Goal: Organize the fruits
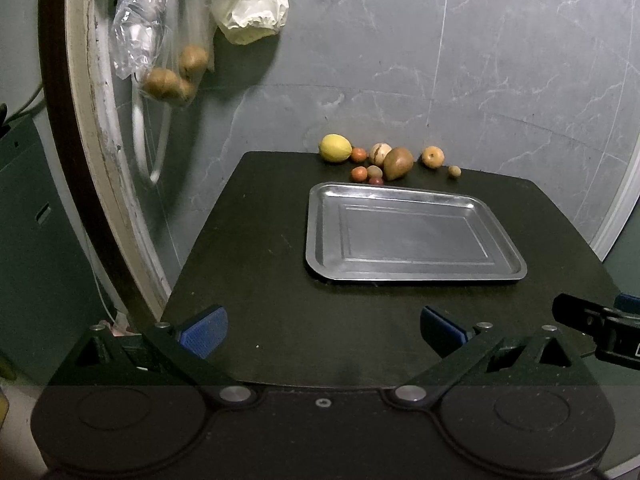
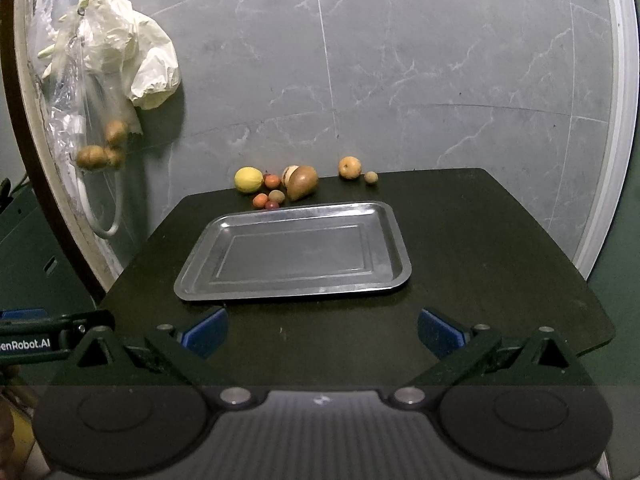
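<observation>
A bare steel tray lies in the middle of the black table. Behind it, against the wall, several small fruits cluster: a yellow lemon, a brown pear, an orange fruit, a striped pale fruit, small orange ones and a small tan one. My left gripper is open near the table's front edge, with nothing between its blue pads. My right gripper is likewise open and holds nothing.
A clear plastic bag with brown fruits and a pale bag hang on the wall at the left. The grey marble wall rises just behind the table. A door frame stands left.
</observation>
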{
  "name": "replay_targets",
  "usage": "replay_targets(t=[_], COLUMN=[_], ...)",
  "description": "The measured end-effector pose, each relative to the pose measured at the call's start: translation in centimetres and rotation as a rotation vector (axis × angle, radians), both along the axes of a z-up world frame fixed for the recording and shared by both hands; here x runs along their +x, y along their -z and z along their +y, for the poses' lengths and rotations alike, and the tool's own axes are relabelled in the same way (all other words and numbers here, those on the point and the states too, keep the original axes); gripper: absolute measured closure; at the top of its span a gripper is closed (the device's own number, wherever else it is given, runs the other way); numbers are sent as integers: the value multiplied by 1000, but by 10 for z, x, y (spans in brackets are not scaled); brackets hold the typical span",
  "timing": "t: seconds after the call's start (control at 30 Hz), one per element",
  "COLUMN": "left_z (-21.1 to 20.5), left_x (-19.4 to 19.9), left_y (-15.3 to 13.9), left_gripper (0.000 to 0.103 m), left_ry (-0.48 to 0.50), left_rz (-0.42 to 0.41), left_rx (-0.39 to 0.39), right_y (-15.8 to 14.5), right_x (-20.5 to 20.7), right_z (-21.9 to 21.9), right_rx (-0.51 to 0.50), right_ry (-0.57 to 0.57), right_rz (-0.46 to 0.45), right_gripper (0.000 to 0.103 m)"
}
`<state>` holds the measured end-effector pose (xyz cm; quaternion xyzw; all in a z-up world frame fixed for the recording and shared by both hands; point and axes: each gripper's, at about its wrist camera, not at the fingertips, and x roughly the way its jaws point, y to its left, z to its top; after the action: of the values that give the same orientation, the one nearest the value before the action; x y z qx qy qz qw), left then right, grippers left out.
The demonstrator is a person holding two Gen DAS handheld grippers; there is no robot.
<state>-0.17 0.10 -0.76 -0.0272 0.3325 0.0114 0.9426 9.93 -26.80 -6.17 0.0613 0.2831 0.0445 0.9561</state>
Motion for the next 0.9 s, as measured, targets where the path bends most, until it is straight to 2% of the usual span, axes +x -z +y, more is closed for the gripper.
replay_targets(t=[0.9], left_z=[-5], left_x=[13], left_y=[3], left_gripper=[1], left_ry=[1], left_rz=[43], left_rx=[3], right_y=[1], right_x=[9], right_z=[0], right_rx=[12], right_ry=[15], right_rz=[43], right_gripper=[0])
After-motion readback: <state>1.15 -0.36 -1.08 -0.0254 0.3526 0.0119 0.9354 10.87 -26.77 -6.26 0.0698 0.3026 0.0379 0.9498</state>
